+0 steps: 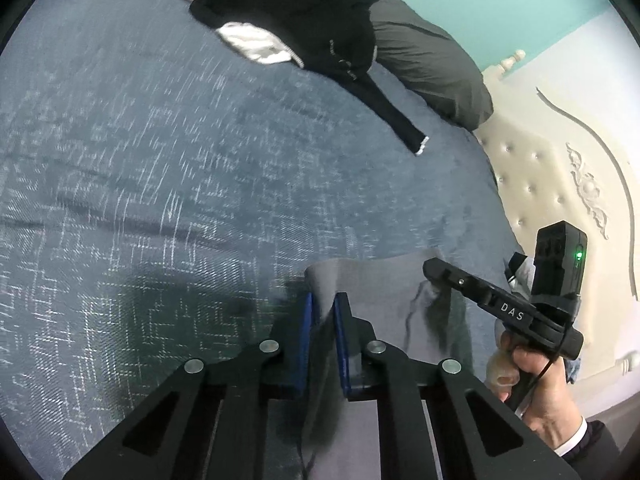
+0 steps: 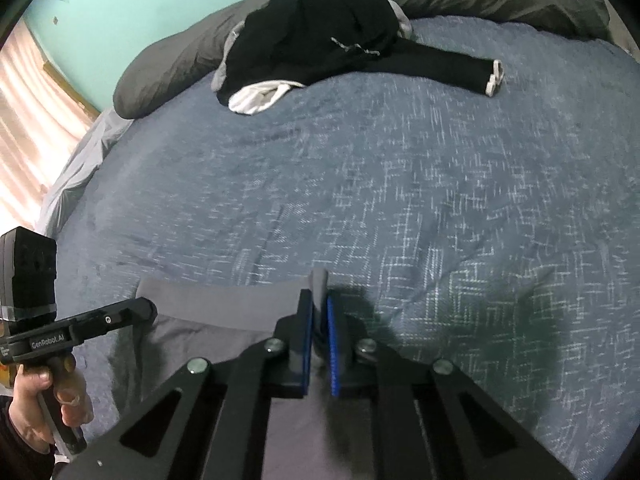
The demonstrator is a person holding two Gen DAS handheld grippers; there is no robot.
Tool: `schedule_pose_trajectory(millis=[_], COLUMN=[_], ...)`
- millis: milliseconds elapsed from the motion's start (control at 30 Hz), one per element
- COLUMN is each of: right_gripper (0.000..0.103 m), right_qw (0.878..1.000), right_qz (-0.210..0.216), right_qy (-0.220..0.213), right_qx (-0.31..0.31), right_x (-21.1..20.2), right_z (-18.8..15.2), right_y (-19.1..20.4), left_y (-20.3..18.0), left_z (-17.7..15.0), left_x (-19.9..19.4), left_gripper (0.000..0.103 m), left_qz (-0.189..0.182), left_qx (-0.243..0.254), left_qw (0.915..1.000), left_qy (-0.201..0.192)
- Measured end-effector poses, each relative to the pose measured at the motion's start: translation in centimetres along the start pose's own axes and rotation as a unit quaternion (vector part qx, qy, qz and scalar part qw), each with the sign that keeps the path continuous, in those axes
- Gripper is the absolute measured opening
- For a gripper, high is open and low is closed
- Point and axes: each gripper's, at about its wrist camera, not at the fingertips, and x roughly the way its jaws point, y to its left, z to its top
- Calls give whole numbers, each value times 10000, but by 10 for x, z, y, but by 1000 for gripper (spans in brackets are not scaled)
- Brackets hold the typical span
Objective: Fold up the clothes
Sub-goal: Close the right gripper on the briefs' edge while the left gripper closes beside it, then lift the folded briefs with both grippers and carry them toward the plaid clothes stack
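Note:
A grey garment (image 1: 376, 280) with a wide waistband (image 2: 224, 294) hangs between both grippers above the blue bedspread. My left gripper (image 1: 323, 300) is shut on one corner of its band, the cloth pinched between the blue pads. My right gripper (image 2: 319, 298) is shut on the other corner. Each view shows the other gripper: the right one (image 1: 434, 270) in a hand at the right, the left one (image 2: 146, 308) in a hand at the left. The garment's lower part drops out of sight under the grippers.
A heap of black and white clothes (image 1: 296, 20) lies at the far side of the bed (image 2: 360, 168), one black sleeve (image 2: 452, 66) stretched out. Dark grey pillows (image 1: 432, 68) lie behind it. A cream tufted headboard (image 1: 552, 184) stands right; a curtain (image 2: 28, 120) hangs left.

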Motion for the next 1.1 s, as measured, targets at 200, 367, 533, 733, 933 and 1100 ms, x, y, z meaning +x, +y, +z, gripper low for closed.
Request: schedule_pose_trajectory(millis=[200, 367, 533, 733, 933, 1100], right_gripper=[6, 6, 6, 6, 6, 6], right_qw=[9997, 9989, 9975, 9948, 9914, 9877], right_qz=[61, 101, 132, 165, 147, 114], right_qy=[-222, -431, -658, -964, -1246, -1502], right_qx=[-80, -144, -213, -297, -377, -423], right_x=[-29, -57, -88, -132, -178, -220], right_z=[4, 8, 10, 14, 17, 20], right_y=[10, 18, 23, 33, 43, 48], left_y=[-23, -43, -64, -93, -130, -160], left_z=[3, 6, 6, 7, 7, 6], left_x=[-19, -37, -60, -89, -119, -142], left_gripper=[12, 12, 12, 11, 11, 11], left_qz=[27, 58, 77, 100, 99, 65], left_qx=[184, 335, 474, 635, 850, 985], left_qw=[9998, 9992, 9983, 9965, 9937, 9913], left_qy=[-94, -197, -336, -537, -726, -874])
